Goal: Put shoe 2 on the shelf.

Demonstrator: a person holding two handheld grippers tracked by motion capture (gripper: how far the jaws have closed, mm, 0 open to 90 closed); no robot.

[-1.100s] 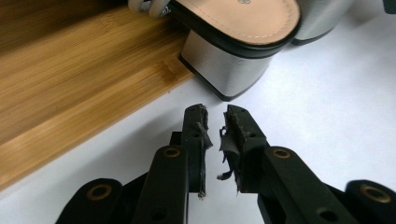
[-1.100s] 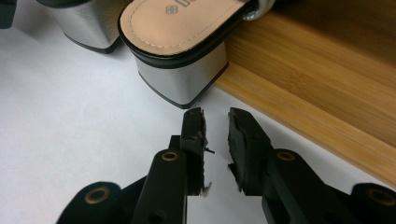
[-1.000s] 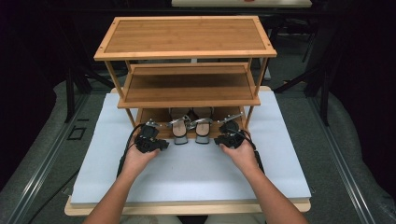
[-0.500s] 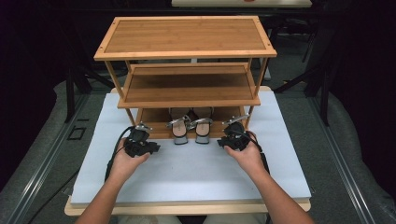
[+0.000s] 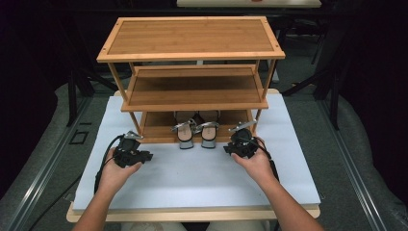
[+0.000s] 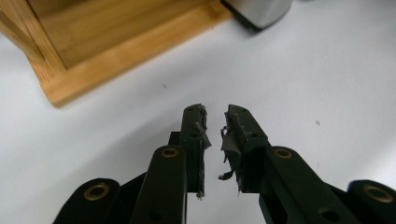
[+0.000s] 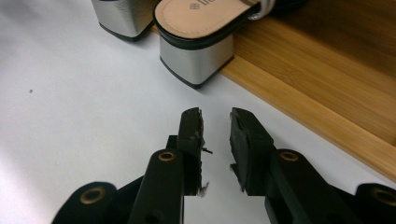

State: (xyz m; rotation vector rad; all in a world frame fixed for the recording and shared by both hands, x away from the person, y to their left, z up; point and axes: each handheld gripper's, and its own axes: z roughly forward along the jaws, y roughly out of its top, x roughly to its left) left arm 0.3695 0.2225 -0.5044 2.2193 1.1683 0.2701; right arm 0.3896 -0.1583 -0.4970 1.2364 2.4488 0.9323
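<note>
1. Wooden shoe rack [image 5: 192, 91] with three tiers stands on the white surface [image 5: 192, 178].
2. Pair of silver block-heeled sandals [image 5: 196, 127] on the bottom shelf, side by side, heels at the front edge and overhanging it toward the person.
3. Left gripper [image 5: 137, 155] in the person's left hand, over the white surface, off the rack's front left corner, well apart from the sandals. In the left gripper view [image 6: 215, 123] the jaws stand a narrow slit apart, nothing between them; torn pad lining shows on both inner faces. Rack corner at upper left of that view, one silver heel [image 6: 259, 11] at the top edge.
4. Right gripper [image 5: 239, 144] in the right hand, near the rack's front right post, just beside the right-hand sandal. In the right gripper view [image 7: 215, 122] the jaws stand slightly apart and empty, having just been opening a little; the near silver heel [image 7: 196, 58] lies just ahead of the tips, not touching.
</note>
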